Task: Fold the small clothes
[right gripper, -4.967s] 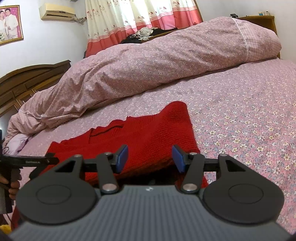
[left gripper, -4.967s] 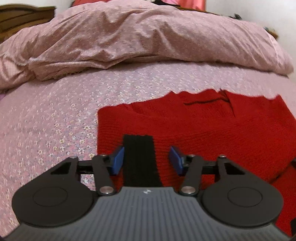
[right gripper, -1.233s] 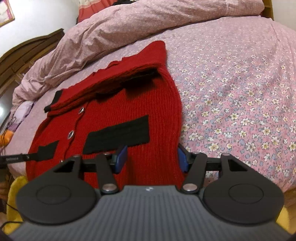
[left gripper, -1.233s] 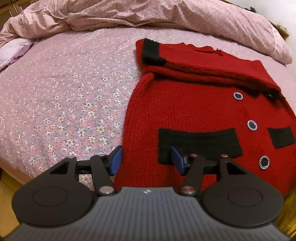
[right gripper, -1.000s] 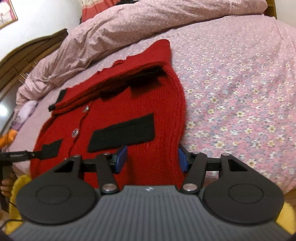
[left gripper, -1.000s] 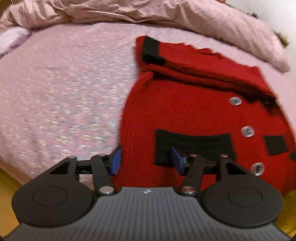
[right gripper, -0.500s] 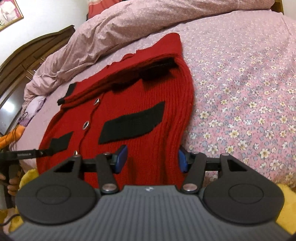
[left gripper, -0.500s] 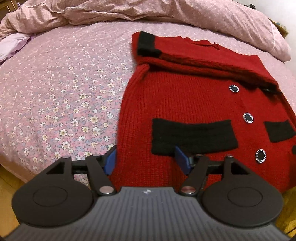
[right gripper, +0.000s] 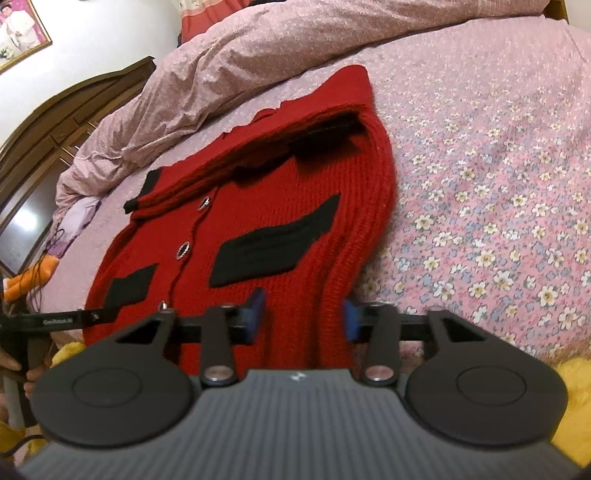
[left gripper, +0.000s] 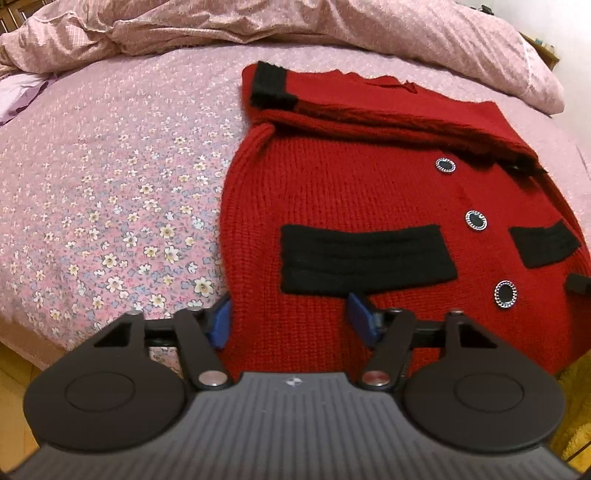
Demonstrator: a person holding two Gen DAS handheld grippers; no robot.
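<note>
- the left gripper (left gripper: pixel 290 320) is spread wide over the near hem of the cardigan (left gripper: pixel 369 192), one blue pad at the knit's left edge and the other on the red wool; the two pads are well apart and nothing is pinched between them.
- the right gripper (right gripper: pixel 303 314) is likewise wide open, its two blue pads straddling the hem near the garment's right edge, gripping nothing.
- the one red cardigan lies front up on the bed (left gripper: pixel 110 184), its hem at 6 o'clock by the mattress edge, with the sleeves folded across the top at 12 o'clock.
- two black pocket bands show: one large pocket band (left gripper: pixel 364 258) just past the left gripper, and a second at 3 o'clock, cut by the frame edge.
- three round black buttons with silver rims run down the front; the middle button (left gripper: pixel 475 220) sits between the two bands.
- one black cuff (left gripper: pixel 271 83) shows at the folded sleeve's left end.
- one pink duvet (left gripper: pixel 295 26) is bunched along the far side at 12 o'clock.
- in the right wrist view, one framed photo (right gripper: pixel 20 31) hangs at 10 o'clock and a wooden headboard (right gripper: pixel 55 122) curves below it.
</note>
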